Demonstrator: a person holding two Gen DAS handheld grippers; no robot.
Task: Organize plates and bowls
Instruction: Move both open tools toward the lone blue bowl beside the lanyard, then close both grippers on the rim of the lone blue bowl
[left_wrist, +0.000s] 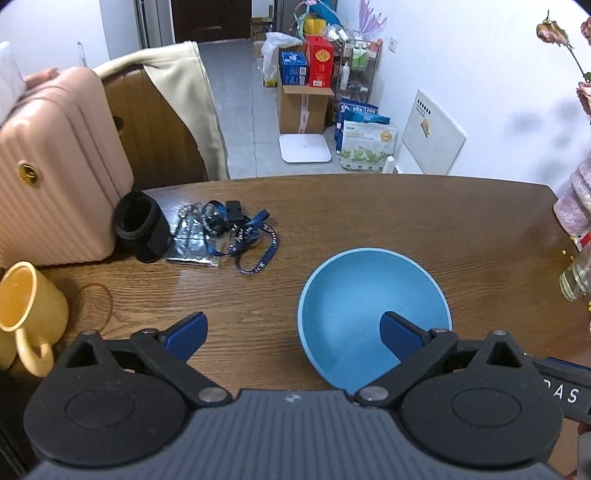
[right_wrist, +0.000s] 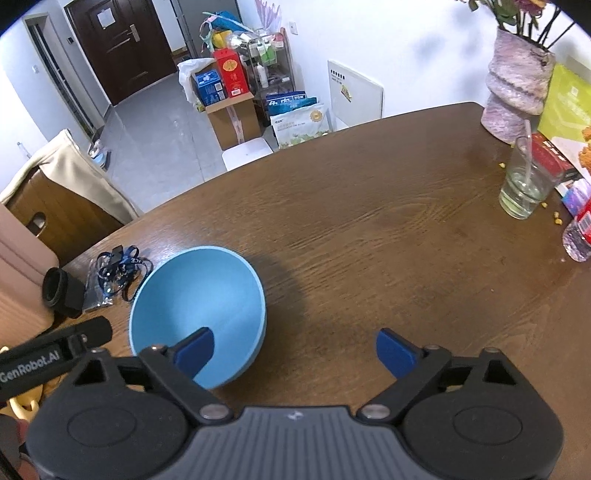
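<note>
On the dark brown wooden tabletop (left_wrist: 369, 214), seen from the left wrist, a round light-blue bowl (left_wrist: 369, 295) is sitting upright and empty toward the right of the view, while the left gripper (left_wrist: 293, 334) is hovering above the near edge with its jaws spread wide and nothing between them; its right dark-blue fingertip (left_wrist: 397, 332) is overlapping the bowl's interior in this view, though contact cannot be told. A yellow ceramic mug (left_wrist: 26, 306) is standing at the left, and a black cylindrical sleeve (left_wrist: 142, 229) and a blue lanyard (left_wrist: 255, 240) are lying farther back, beside a pink ribbed suitcase (left_wrist: 55, 166). From the right wrist, the same bowl (right_wrist: 199, 299) is lying to the left, and the right gripper (right_wrist: 295, 350) is likewise standing wide and empty over bare wood, its left fingertip (right_wrist: 195, 349) overlapping the bowl's near rim. A clear drinking glass (right_wrist: 524, 184) and a mottled pink vase (right_wrist: 517, 85) are standing well apart at the far right. No plate is showing in either view. The step in hand appears to be the approach to the bowl; the next move probably calls for one gripper straddling the rim, closing on the wall and lifting without tipping.
</note>
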